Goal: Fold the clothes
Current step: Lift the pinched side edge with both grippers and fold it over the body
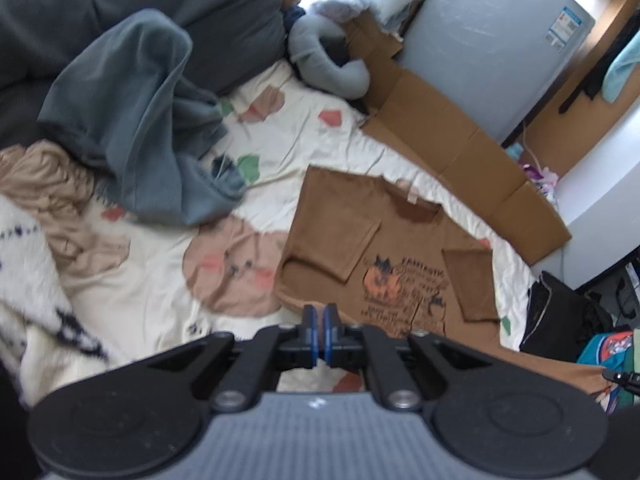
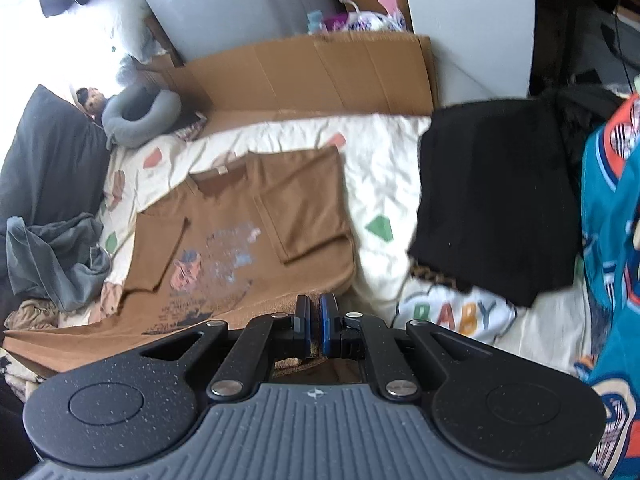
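1. Brown T-shirt (image 1: 404,248): lies face up on the patterned bedsheet (image 1: 160,292), collar toward the cardboard (image 1: 460,148) along the far side. Both sleeves are already turned in over the printed chest, so the side folds appear done.

2. Hem: the near edge of the shirt rises off the sheet toward both cameras. In the right wrist view brown cloth runs up between the blue pads.

3. Right gripper (image 2: 316,324): jaws together, clamped on the hem of the shirt.

4. Left gripper (image 1: 321,330): jaws together. The brown fabric reaches its tips, but whether cloth is pinched there cannot be told from this view.

5. Step in hand, as judged: the bottom-to-top fold, with the hem lifted at its two corners.

6. Next move, as judged: carry the hem forward over the print toward the collar, both hands level and evenly spaced so the edge lands square, then release.

7. Surroundings: a grey-blue garment (image 1: 140,120) lies crumpled at the left; a folded black garment (image 2: 492,200) sits on the sheet at the right, well apart from the shirt.
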Demonstrator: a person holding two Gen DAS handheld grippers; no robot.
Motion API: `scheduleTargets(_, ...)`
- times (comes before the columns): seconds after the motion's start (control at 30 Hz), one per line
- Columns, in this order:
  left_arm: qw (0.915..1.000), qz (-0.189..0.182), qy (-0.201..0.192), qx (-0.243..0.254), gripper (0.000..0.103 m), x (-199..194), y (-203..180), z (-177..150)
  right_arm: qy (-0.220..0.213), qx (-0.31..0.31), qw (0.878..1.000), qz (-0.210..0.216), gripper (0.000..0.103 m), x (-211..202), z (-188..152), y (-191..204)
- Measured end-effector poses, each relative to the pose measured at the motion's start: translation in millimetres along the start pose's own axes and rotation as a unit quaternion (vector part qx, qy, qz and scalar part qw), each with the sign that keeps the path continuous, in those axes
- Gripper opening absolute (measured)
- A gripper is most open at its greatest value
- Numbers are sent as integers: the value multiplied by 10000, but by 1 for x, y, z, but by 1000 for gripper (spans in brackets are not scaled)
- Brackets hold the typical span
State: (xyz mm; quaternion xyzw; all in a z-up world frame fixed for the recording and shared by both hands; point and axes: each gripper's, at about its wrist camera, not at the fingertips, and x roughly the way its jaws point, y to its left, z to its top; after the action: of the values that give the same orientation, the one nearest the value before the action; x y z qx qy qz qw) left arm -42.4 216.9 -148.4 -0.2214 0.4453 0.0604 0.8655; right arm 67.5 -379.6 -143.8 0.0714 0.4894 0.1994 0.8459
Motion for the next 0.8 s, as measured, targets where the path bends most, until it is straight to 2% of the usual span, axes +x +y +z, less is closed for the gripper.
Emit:
scheduleTargets(0.5,9999,88,-41,-27,3,22,-9,33,-310,81,9992,234,3,16,38,1)
scheduleTargets(0.8,9998,-26,-216,40,3,53,-17,74,-468,88,9988,129,3,45,73,12)
